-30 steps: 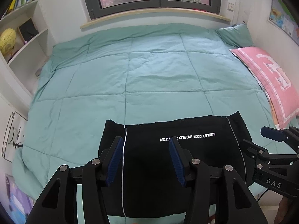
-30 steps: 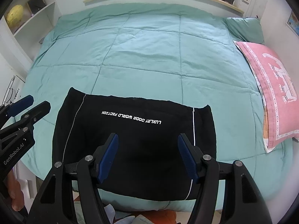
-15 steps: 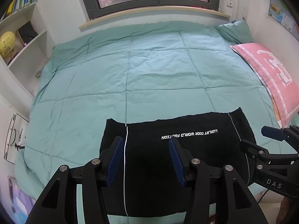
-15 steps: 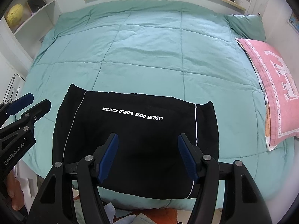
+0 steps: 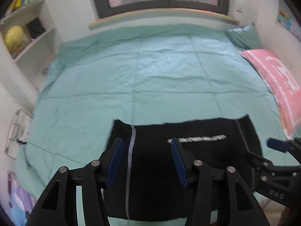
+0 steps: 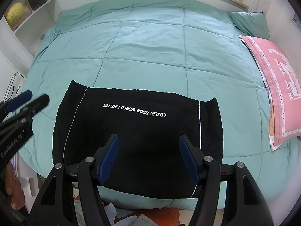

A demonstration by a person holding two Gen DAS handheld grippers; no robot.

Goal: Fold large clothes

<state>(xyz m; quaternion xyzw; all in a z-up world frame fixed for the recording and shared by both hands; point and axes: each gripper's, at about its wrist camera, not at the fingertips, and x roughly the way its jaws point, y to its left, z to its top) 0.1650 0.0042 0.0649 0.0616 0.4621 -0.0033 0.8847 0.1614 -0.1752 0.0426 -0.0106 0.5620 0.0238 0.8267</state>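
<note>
Not much has moved since the earlier pictures: the black garment [image 6: 137, 137] lies in the same spot, and both grippers hang over it about where they were. The one small change is that the left gripper [image 5: 145, 160] has just been opening a bit more, with nothing between its jaws. The left view is also blurry now, so that hand may be stirring.

The garment is folded into a flat, neat block. It rests on the green quilt [image 6: 150, 43] of the bed, close to the near edge and nearer the left corner than the right. Its white letters face the window side. The pink pillow [image 6: 272, 86] lies well apart, along the right edge.

The right gripper [image 6: 148, 158] is about half open and holds nothing. Both grippers float above the cloth without touching it.

I think this fold is done, and the hands are free for one more fold or the next garment.
</note>
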